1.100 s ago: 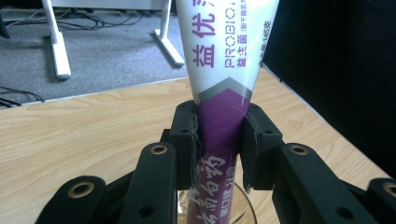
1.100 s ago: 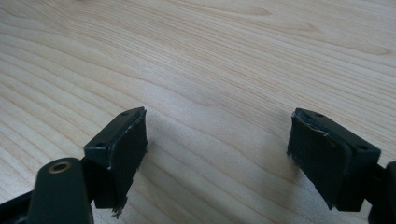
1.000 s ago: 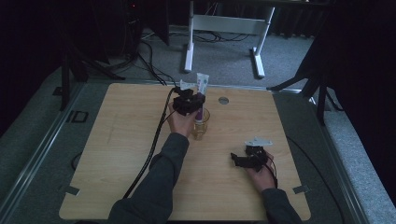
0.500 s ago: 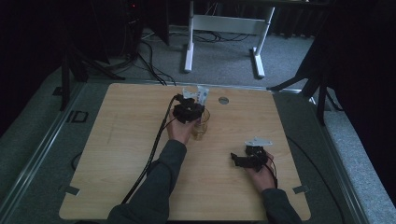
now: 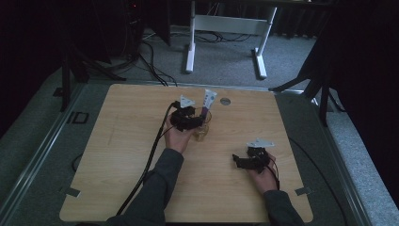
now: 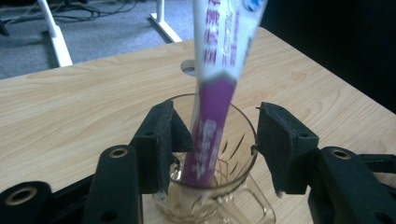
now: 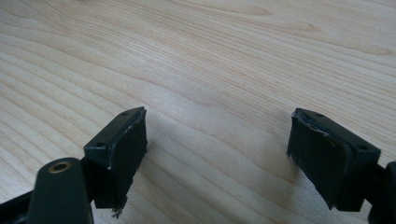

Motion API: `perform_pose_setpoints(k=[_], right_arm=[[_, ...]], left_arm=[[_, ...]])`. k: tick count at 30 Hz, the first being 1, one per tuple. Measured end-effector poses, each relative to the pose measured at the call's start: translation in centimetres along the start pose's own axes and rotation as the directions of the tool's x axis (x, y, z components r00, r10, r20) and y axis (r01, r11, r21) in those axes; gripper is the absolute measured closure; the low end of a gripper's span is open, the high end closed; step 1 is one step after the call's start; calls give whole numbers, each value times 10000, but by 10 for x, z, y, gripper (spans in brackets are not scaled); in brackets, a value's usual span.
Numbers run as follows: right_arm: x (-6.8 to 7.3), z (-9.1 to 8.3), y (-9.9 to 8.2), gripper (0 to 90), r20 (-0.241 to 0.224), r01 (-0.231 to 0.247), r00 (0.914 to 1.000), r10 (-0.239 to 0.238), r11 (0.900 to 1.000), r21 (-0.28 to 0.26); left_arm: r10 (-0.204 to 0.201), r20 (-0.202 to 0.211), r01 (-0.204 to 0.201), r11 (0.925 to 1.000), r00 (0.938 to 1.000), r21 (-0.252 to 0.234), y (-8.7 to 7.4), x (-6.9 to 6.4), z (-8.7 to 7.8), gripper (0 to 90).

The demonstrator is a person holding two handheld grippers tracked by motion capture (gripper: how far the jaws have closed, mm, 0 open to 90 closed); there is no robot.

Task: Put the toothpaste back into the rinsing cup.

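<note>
A white and purple tube (image 6: pixel 215 112) stands tilted in a clear glass mug (image 6: pixel 240 140) near the middle of the wooden table (image 5: pixel 117 155). My left gripper (image 6: pixel 219 116) straddles the mug's top, and its jaws have just been opening; the tube stands between them with neither pad pressing on it. From above, the tube (image 5: pixel 208 100) sticks up out of the mug (image 5: pixel 203 133) beside the left gripper (image 5: pixel 195 121). My right gripper (image 5: pixel 240 161) rests low at the table's front right. Its jaws are open over bare wood (image 7: pixel 217 135), with nothing between them.
A round grey grommet (image 5: pixel 225 101) sits in the table just behind the mug. White desk legs (image 5: pixel 190 47) and cables lie on the floor beyond the far edge. A black cable (image 5: pixel 150 155) trails from the left gripper across the table toward the front.
The left hand has sunk a little at the mug, and its jaws have opened off the tube, which now stands in the mug. The right hand has kept still.
</note>
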State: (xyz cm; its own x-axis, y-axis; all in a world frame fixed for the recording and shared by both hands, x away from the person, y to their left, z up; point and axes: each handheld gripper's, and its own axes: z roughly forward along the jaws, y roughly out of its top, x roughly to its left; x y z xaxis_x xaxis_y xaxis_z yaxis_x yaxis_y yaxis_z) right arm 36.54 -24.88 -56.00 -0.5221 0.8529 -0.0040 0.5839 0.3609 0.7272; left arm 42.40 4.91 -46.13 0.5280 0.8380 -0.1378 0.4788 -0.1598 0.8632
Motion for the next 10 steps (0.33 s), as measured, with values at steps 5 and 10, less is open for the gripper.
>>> perform_pose_setpoints(k=[5,10], right_arm=[[0,0,0,196,2,-6,10000,6,10000,-4],[0,0,0,196,1,2,10000,-2,10000,-6]], left_arm=[[-335,62,338,9978,9994,-562,-7,7,-19,431],[-811,-1074,730,9943,9909,-780,-21,26,-36,400]])
